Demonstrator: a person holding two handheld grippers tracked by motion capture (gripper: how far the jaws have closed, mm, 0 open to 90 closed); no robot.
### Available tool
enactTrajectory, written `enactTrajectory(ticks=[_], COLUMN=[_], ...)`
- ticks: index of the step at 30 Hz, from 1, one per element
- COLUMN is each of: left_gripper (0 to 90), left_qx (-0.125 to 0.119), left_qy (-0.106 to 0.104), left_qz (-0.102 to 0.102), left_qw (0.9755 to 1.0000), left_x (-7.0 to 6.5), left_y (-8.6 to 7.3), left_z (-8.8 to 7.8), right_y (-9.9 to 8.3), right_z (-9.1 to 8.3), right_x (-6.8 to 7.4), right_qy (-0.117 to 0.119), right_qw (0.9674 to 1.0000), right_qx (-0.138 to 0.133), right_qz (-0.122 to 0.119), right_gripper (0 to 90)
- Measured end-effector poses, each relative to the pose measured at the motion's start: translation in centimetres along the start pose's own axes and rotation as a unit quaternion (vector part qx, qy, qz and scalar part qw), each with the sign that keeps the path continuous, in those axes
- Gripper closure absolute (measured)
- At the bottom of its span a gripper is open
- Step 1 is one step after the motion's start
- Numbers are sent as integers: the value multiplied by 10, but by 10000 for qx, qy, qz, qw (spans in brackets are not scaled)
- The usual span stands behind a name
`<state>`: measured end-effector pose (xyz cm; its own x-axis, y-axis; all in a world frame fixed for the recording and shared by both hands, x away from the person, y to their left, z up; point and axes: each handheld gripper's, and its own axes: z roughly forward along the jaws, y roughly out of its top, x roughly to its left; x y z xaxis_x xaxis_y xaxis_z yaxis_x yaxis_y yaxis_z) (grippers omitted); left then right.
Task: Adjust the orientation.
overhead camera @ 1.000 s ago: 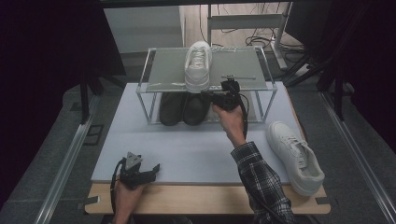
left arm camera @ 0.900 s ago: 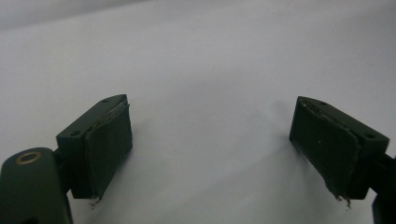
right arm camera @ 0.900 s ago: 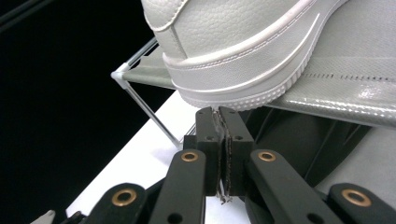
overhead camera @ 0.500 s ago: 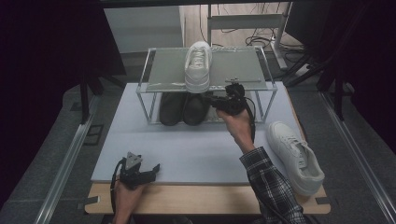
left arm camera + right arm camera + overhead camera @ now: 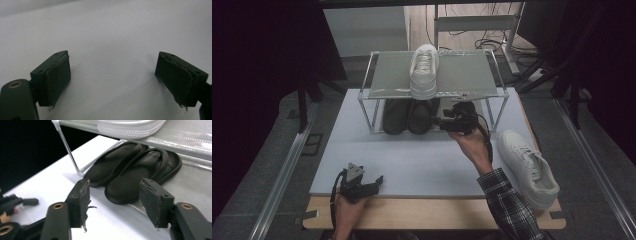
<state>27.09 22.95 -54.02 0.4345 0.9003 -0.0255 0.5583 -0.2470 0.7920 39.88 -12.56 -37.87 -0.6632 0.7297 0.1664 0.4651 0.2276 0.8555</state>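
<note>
At the near left edge of the pale grey table mat (image 5: pixel 422 165), the left gripper (image 5: pixel 362 184) rests with jaws wide apart and nothing between them. Further right, the right gripper (image 5: pixel 113 202), jaws spread and empty, points at the pair of black rubber slide sandals (image 5: pixel 132 173) under the low metal-framed shoe rack (image 5: pixel 377 82), whose shelf bears one white sneaker (image 5: pixel 424 70); its mate, the second white sneaker (image 5: pixel 528 167), lies on the mat's right edge. A careless reach could knock the rack's leg or pinch only one sandal's strap, dragging it askew.

1 shoe (image 5: pixel 423 70) on rack (image 5: pixel 387 80), sandals (image 5: pixel 408 116) beneath, shoe (image 5: pixel 528 167) right
</note>
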Motion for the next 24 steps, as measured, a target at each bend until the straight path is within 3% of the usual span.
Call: enactTrajectory(ticks=[4, 18, 24], left_gripper=[125, 125, 125], left_qx=[0, 1, -12], left_qy=[2, 1, 3], left_qz=[5, 16, -13], left_qw=[10000, 10000, 10000], left_x=[0, 0, 0], left_y=[0, 0, 0], left_z=[0, 0, 0], right_y=[-5, -31, -42], right_z=[-5, -21, -27], right_x=[2, -3, -2], right_qy=[-52, -114, -185], right_qw=[9997, 9991, 9975], right_qx=[-7, 175, 284], right_qz=[-230, -379, -621], right_gripper=[348, 218, 160])
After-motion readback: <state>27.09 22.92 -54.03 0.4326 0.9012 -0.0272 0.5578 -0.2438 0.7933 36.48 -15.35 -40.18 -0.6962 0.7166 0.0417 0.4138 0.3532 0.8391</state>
